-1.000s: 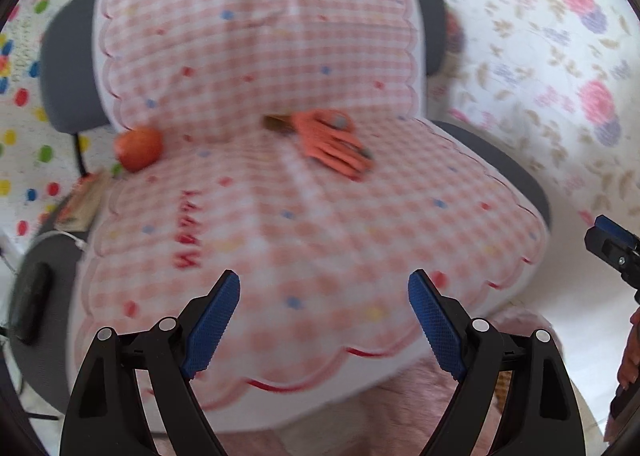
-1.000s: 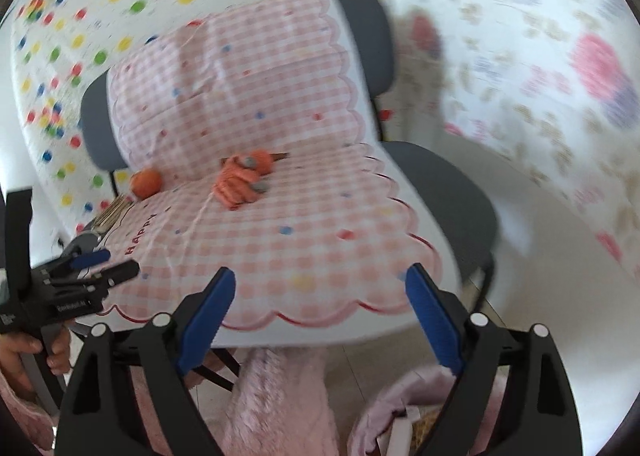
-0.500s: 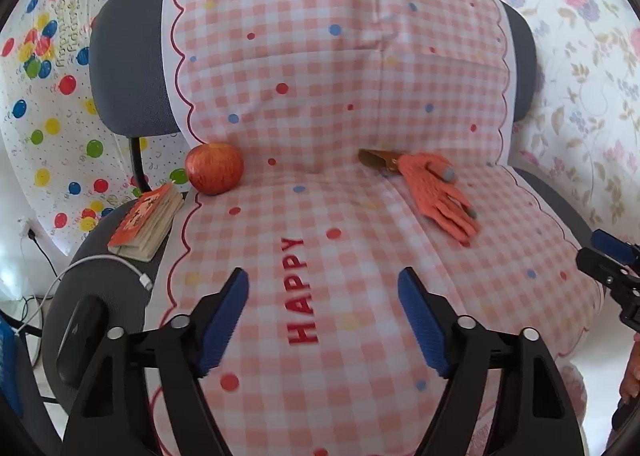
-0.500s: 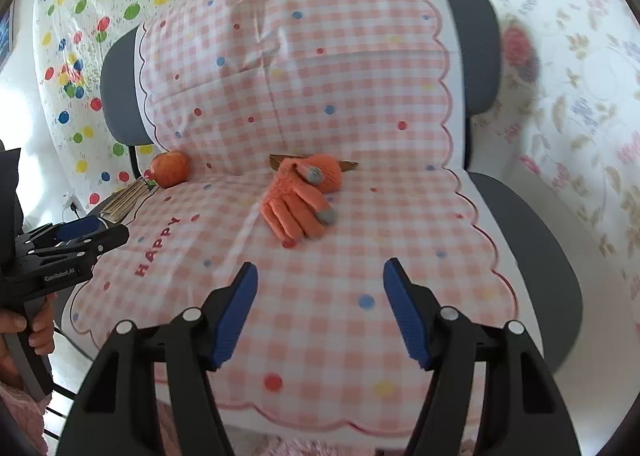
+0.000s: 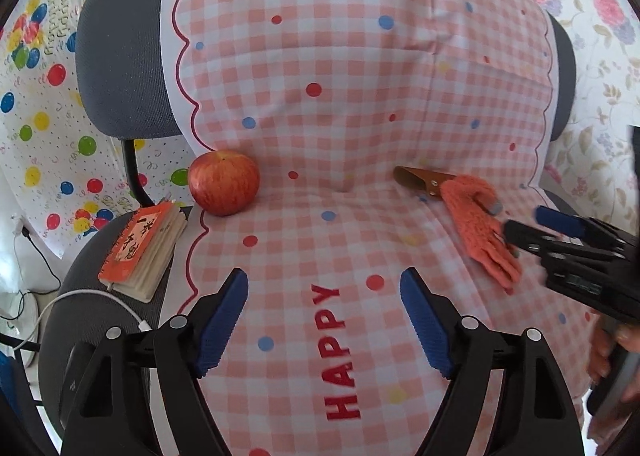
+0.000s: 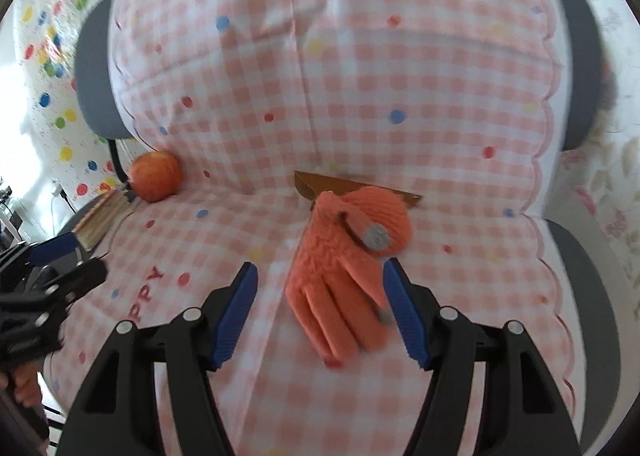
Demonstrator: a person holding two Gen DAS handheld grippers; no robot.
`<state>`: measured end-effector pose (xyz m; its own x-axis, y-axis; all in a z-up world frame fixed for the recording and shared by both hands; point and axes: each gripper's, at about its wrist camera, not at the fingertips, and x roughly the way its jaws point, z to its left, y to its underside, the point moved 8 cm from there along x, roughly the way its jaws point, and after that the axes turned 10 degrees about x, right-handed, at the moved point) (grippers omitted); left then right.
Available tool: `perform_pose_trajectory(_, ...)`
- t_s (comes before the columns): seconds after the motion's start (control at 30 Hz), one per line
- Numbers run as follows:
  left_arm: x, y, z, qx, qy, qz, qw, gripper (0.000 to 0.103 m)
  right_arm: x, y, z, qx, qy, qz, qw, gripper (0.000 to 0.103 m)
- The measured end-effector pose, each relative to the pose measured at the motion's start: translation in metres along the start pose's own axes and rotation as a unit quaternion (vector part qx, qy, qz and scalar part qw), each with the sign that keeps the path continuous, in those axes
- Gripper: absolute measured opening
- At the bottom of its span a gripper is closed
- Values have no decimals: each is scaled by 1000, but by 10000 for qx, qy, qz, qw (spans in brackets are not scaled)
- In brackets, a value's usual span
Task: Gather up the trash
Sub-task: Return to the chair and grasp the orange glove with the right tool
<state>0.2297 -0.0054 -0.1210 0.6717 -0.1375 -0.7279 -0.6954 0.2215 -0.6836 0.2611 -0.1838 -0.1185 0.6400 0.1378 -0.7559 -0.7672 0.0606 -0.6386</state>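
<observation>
1. Trash candidates lay on the chair [image 5: 120, 67] seat: an orange glove [image 6: 344, 276] over a brown wrapper [image 6: 316, 183] at the seat crease, likely dropped there.
2. The right tool [image 6: 320, 308] hung wide, empty, over the glove, its pads clear of it, probably lining up a grab.
3. The left tool [image 5: 324, 320], whose jaws had just been opening, held nothing above the cover [image 5: 320, 95].
4. Only the left view showed the apple [image 5: 224, 181] sharply, the notebook [image 5: 142, 252] and a white cable [image 5: 96, 298]; only the right view showed the glove between pads.
</observation>
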Motion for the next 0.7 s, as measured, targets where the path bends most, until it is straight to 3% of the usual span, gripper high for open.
perform_pose_trajectory(0.23, 16, 0, 7, -61, -23, 126, 9999, 79, 53, -2, 4, -246, 617, 311, 9973, 63)
perform_pose_trajectory(0.3, 18, 1, 4, -46, 35, 142, 9999, 79, 59, 3, -3, -251, 708, 392, 9964, 54)
perform_pose_trajectory(0.4, 24, -1, -4, -7, 169, 142, 9998, 79, 51, 5, -17, -19, 563, 370, 9977, 46)
perform_pose_trajectory(0.53, 32, -11, -23, 157, 380, 104, 9991, 79, 33, 3, -50, 418, 389, 225, 9981, 18)
perform_pose_trajectory(0.7, 47, -30, -56, 377, 691, 81, 9969, 77, -10, -7, -86, 834, 194, -290, 9959, 15)
